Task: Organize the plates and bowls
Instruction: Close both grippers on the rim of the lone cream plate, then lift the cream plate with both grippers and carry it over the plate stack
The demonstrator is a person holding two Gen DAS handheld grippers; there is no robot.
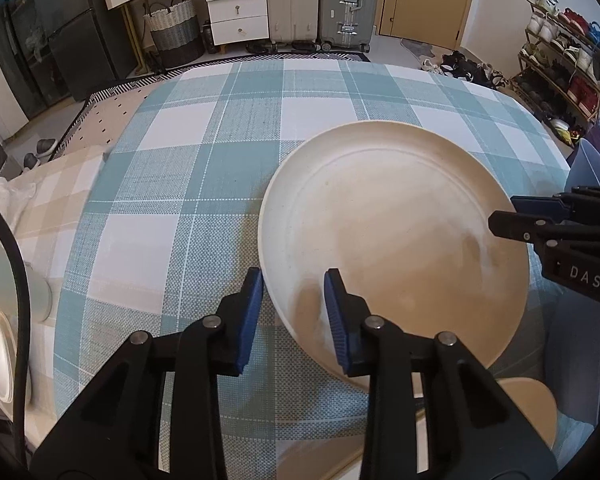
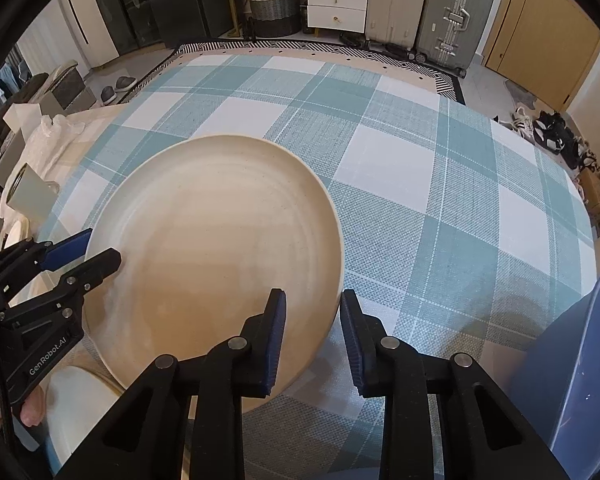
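A large cream plate [image 1: 392, 232] [image 2: 216, 232] hangs tilted just above the teal-and-white checked tablecloth [image 1: 204, 184] [image 2: 440, 184]. My left gripper [image 1: 294, 316] is shut on the plate's near-left rim, one blue pad under the edge and one on the plate's face. My right gripper [image 2: 312, 332] is shut on the opposite rim in the same way. Each gripper also shows in the other's view: the right gripper [image 1: 504, 216] at the plate's right edge, the left gripper [image 2: 88, 252] at its left edge.
Another cream plate [image 1: 532, 400] [image 2: 76, 392] lies under the held one near the table's front edge. A pale green mug [image 1: 32, 296] [image 2: 32, 196] and a white bowl [image 1: 0, 348] stand at the left. A blue chair back [image 2: 580, 360] rises at the right.
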